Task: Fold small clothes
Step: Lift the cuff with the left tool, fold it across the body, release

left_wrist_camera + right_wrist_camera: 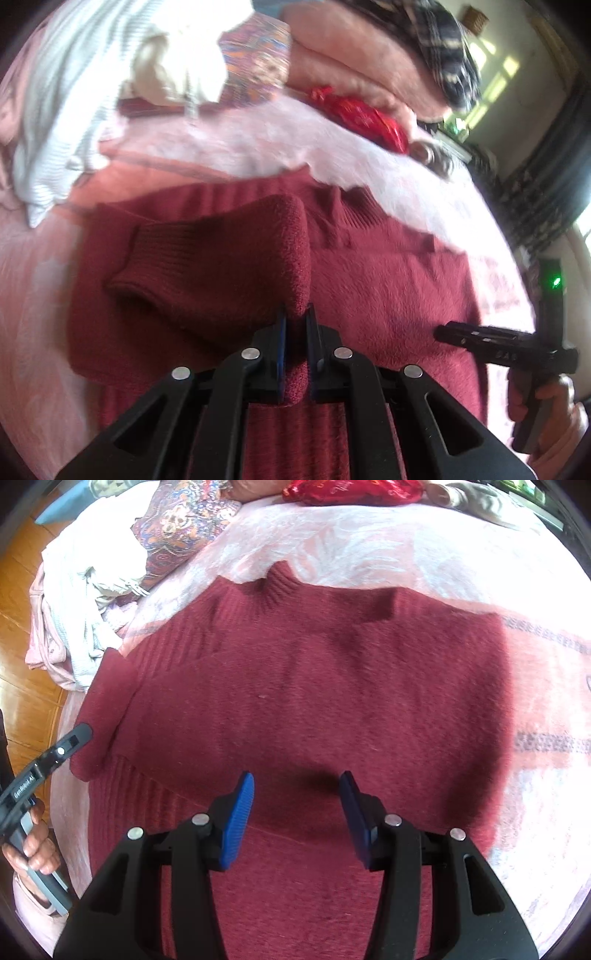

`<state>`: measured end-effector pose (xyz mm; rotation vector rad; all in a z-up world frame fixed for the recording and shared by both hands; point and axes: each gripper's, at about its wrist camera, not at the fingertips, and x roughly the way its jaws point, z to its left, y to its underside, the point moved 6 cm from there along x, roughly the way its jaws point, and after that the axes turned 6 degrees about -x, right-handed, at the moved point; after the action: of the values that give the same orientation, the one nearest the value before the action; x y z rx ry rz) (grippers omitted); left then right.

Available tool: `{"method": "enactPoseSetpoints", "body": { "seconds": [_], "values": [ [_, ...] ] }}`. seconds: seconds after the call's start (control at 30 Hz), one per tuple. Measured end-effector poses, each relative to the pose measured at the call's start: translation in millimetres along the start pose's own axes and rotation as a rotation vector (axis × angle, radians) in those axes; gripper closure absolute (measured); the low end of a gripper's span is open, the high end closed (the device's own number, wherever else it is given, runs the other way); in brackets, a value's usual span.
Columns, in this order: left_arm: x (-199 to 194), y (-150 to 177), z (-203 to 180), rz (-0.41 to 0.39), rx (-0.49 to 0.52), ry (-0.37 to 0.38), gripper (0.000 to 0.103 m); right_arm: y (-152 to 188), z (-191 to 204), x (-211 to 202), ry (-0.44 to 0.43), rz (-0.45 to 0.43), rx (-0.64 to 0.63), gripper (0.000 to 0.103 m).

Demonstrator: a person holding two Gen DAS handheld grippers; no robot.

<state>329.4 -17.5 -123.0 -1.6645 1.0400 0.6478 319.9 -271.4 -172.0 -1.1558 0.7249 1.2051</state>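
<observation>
My left gripper [295, 317] pinches the maroon sweater's sleeve [221, 258]; my right gripper [297, 786] hovers over it, fingers apart — "GenRobot.AI" reads on the left handle.

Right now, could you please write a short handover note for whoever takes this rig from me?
Left gripper: shut on the sleeve of the maroon sweater, which is doubled over the body with its ribbed cuff on top.
Right gripper: open, holding nothing, above the sweater near its hem.
The sweater lies flat on the pink blanket, collar at the far side. A pile of white clothes sits at the blanket's left edge.
Done: left sleeve brought inward.
Left: release the sleeve, fold the body, then likely the pile.
</observation>
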Motion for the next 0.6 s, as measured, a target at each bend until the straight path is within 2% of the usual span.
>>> {"method": "enactPoseSetpoints", "body": {
  "seconds": [0.07, 0.13, 0.17, 0.2, 0.3, 0.37, 0.4, 0.47, 0.6],
  "values": [
    [16, 8, -6, 0.040, 0.014, -0.011, 0.090, 4, -7, 3, -0.014, 0.011, 0.015, 0.055],
    [40, 23, -5, 0.147, -0.014, 0.009, 0.076, 6, -10, 6, -0.023, 0.018, 0.025, 0.055],
    [45, 27, -4, 0.158, -0.028, 0.007, 0.076, 6, -10, 7, -0.023, 0.018, 0.026, 0.055],
    [44, 28, -3, 0.131, -0.028, 0.002, 0.075, 6, -9, 7, -0.018, 0.019, 0.024, 0.055],
    [32, 23, -9, 0.147, 0.016, 0.021, 0.061, 1, -2, 4, -0.010, 0.017, 0.022, 0.054],
    [10, 12, -7, 0.093, 0.024, 0.033, 0.051, -6, 8, -1, -0.046, -0.004, 0.029, 0.054],
    [-4, 3, -2, 0.059, 0.022, 0.036, 0.042, -9, 15, -3, -0.062, -0.011, 0.027, 0.054],
    [-21, -9, 13, 0.012, -0.001, 0.021, 0.039, -16, 36, -3, -0.095, -0.021, 0.006, 0.054],
    [-36, -24, 73, -0.044, -0.120, -0.092, 0.038, -25, 81, 11, -0.167, -0.008, -0.020, 0.053]
  ]
}}
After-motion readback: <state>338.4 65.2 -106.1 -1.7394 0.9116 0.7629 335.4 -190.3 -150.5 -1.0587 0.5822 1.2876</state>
